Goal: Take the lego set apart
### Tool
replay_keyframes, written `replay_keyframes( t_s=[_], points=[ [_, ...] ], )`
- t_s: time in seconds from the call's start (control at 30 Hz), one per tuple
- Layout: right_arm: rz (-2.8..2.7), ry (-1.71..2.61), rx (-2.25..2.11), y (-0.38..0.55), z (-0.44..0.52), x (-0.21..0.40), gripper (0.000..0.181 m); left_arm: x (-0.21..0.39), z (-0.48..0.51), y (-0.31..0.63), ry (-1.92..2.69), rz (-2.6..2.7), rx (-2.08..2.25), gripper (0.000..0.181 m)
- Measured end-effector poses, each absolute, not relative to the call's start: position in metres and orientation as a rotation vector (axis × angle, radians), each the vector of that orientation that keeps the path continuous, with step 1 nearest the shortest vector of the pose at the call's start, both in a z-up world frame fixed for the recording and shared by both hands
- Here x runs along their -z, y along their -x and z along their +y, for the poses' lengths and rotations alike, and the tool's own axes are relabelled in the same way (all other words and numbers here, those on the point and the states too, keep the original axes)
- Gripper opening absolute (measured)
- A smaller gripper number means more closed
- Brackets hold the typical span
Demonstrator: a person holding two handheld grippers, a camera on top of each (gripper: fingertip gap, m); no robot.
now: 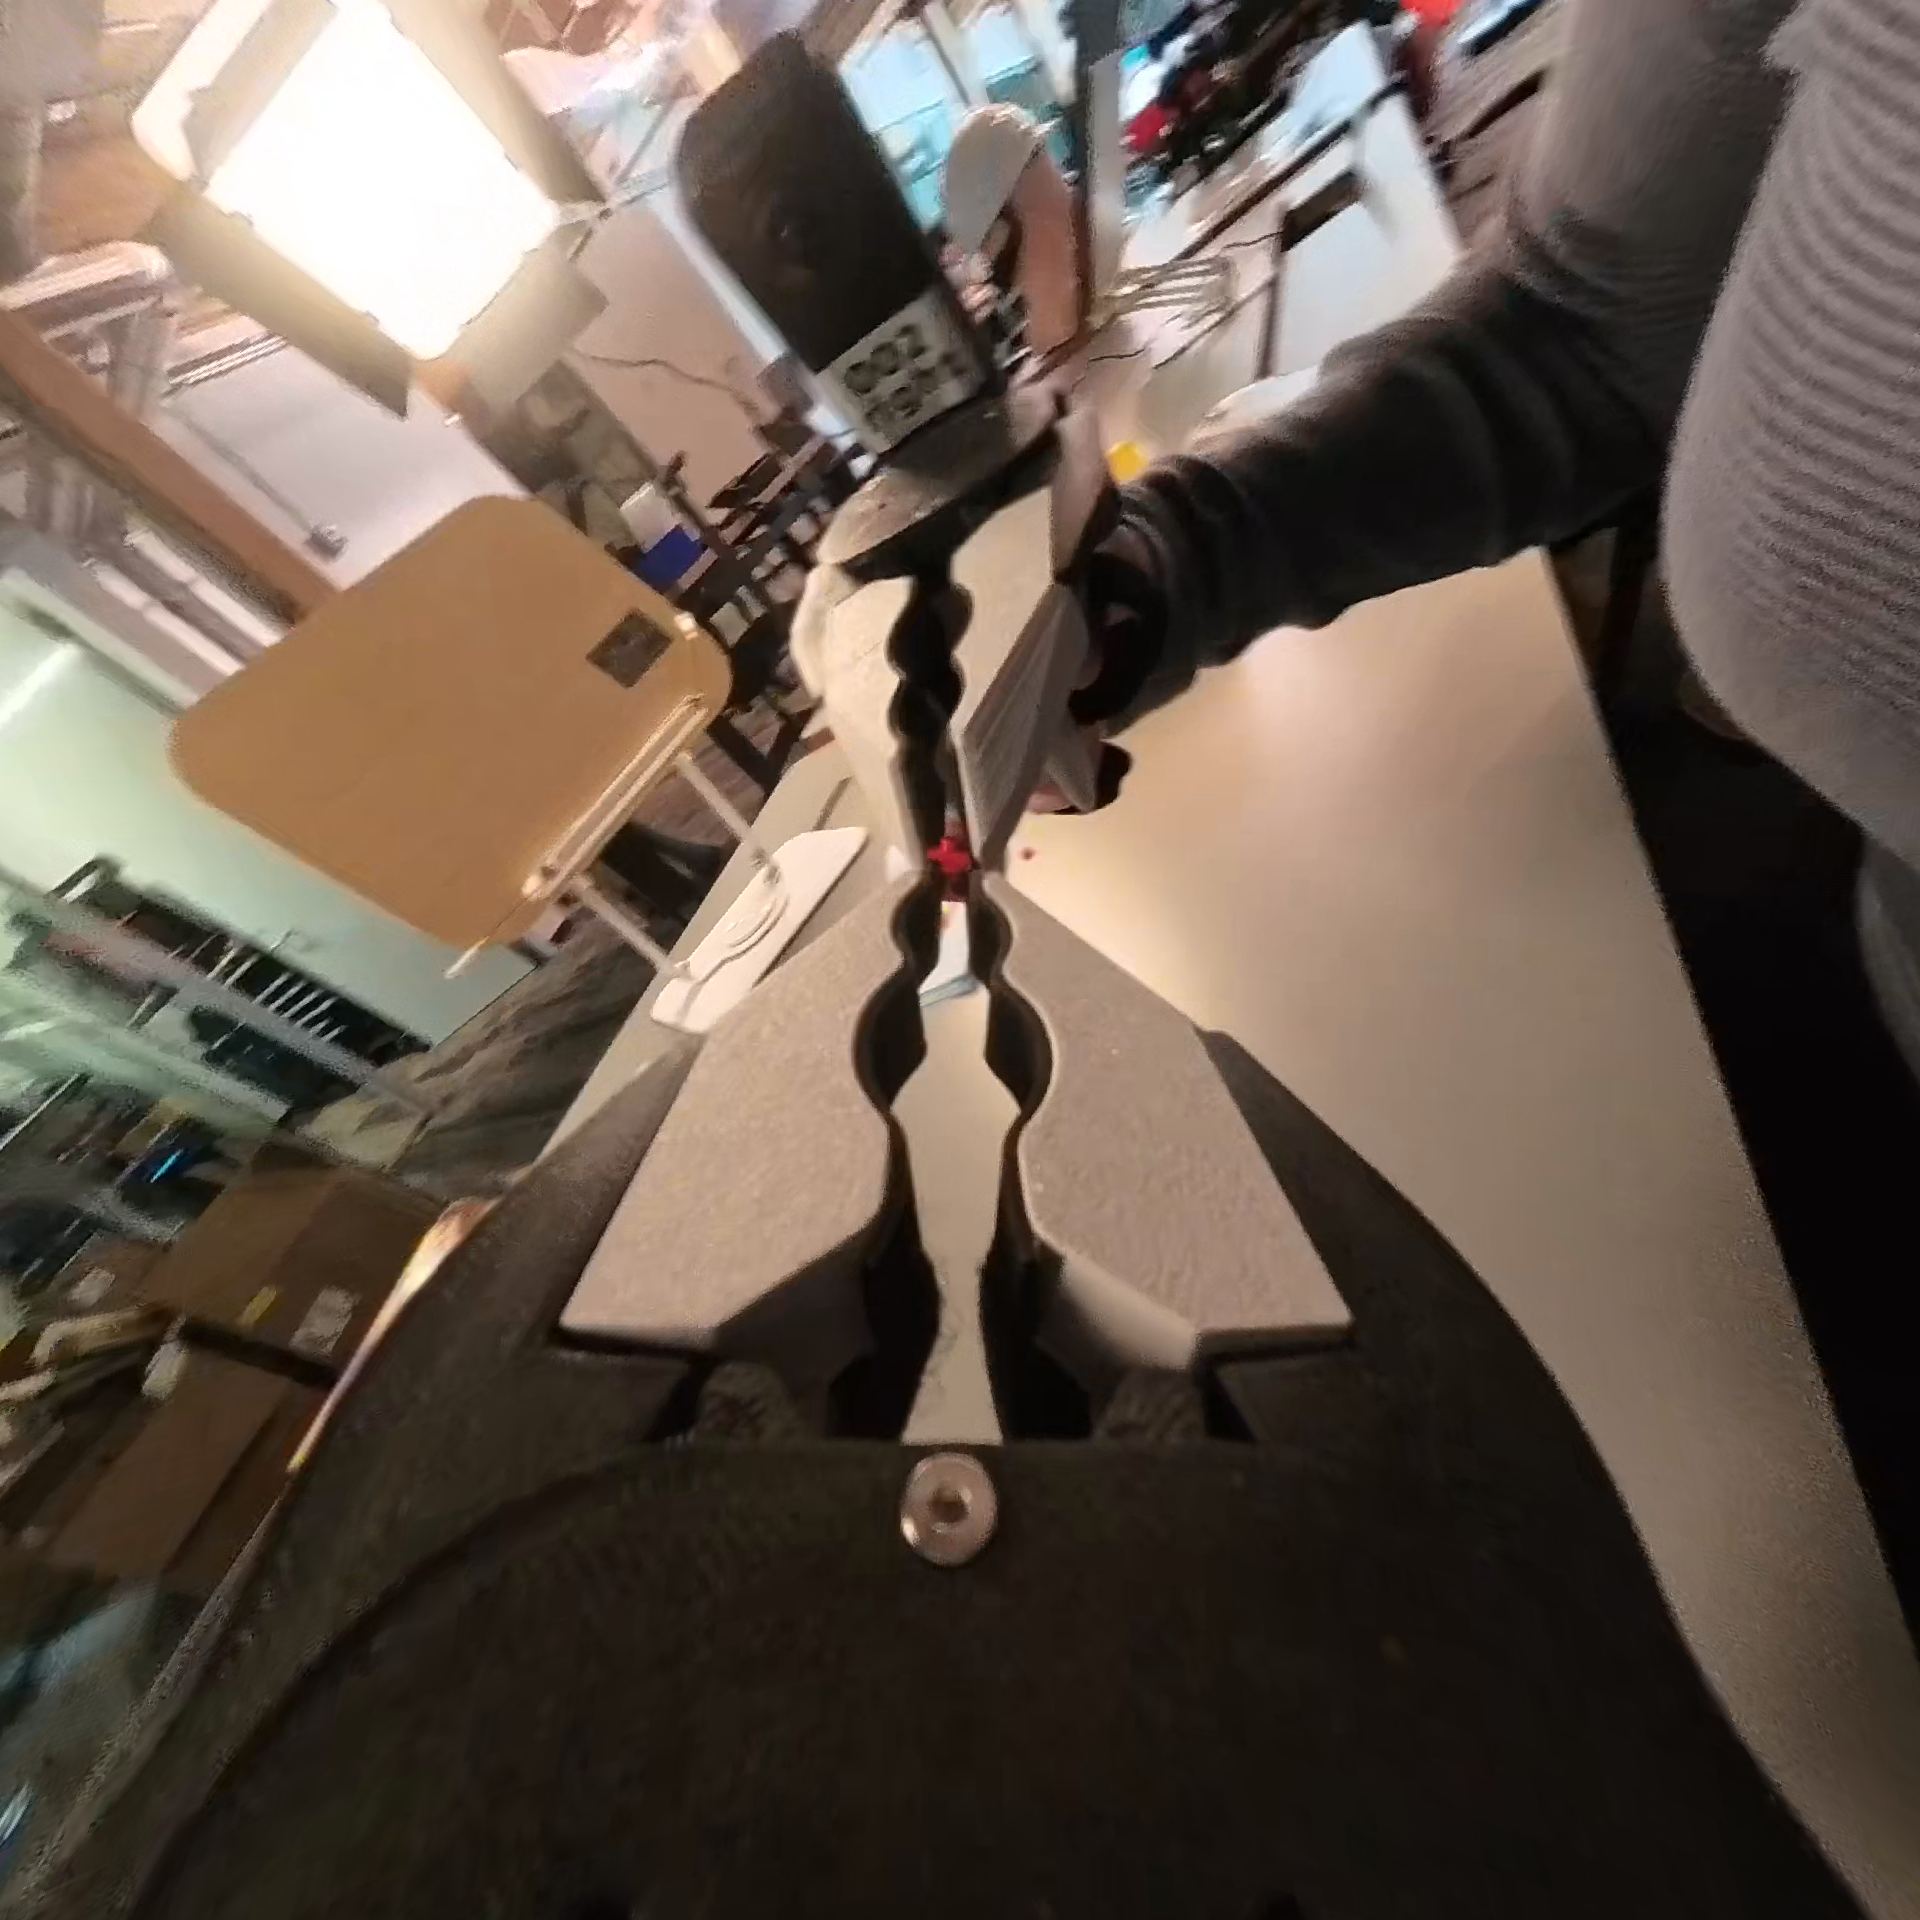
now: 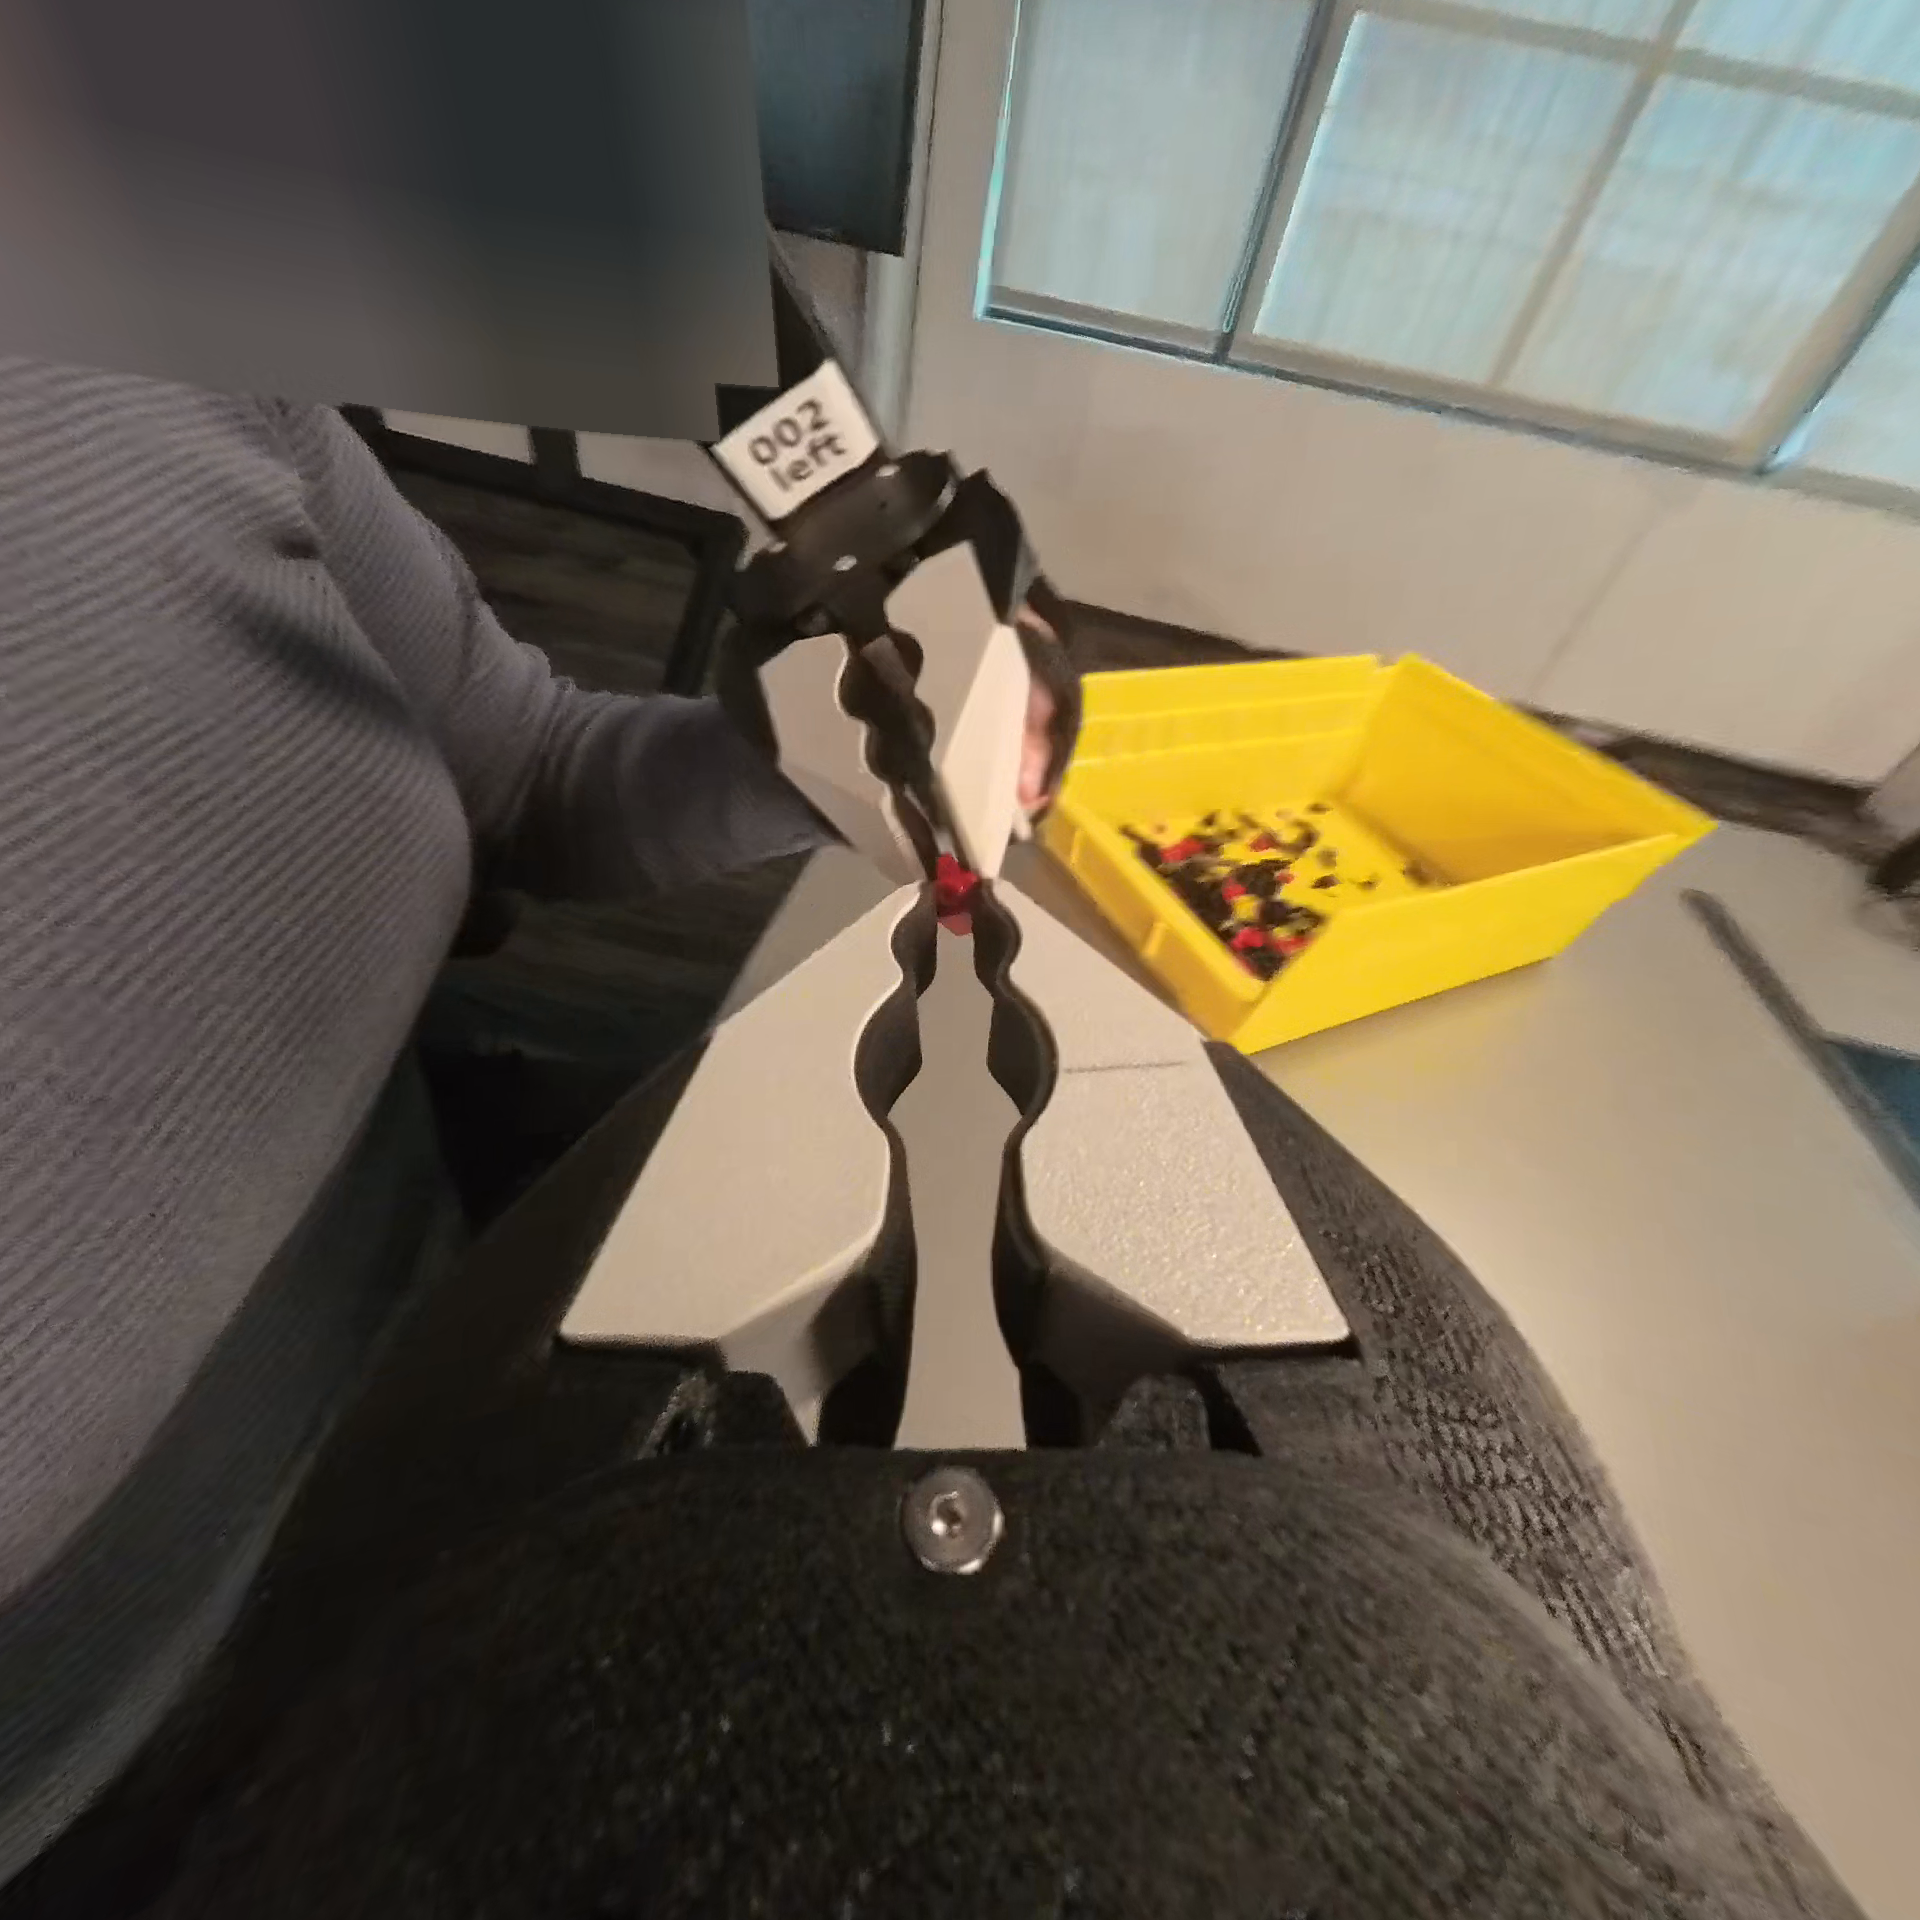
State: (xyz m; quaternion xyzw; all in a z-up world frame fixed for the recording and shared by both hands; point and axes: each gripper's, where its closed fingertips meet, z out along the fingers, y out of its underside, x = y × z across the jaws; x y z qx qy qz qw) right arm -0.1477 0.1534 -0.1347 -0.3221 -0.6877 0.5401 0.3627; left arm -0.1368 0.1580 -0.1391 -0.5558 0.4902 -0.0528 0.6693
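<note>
A small red lego piece is held in the air above the pale table, between two grippers that meet tip to tip. My left gripper is shut on its near end. My right gripper comes in from the far side and is shut on the other end. In the right wrist view the same red piece sits between my right gripper and my left gripper. Most of the piece is hidden by the fingertips.
A yellow bin with several loose black and red pieces stands on the table to the right. A white flat stand lies near the table's left edge. A tiny red bit lies on the table. A person's grey-sleeved body is close by. My left and right fingertips are right by each other.
</note>
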Motion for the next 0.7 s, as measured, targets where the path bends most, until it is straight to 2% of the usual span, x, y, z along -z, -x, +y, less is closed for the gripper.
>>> replay_keyframes(
  t_s=[0.33,0.5,0.53,0.6,0.7],
  points=[
    [-1.574,0.382,-0.899,0.174,0.127,0.094,0.003,0.114,0.164,0.195,1.366,0.699,0.012,0.0],
    [-1.474,0.197,-0.608,0.184,0.12,0.085,0.004,0.111,0.146,0.21,1.378,0.557,0.354,0.0],
    [-1.473,0.157,-0.544,0.187,0.12,0.087,0.004,0.106,0.139,0.208,1.343,0.55,0.416,0.003],
    [-1.476,0.068,-0.434,0.191,0.115,0.091,0.005,0.096,0.128,0.206,1.308,0.554,0.485,0.021],
    [-1.515,-0.009,-0.392,0.198,0.104,0.098,0.005,0.095,0.119,0.201,1.35,0.632,0.486,0.024]
  ],
)
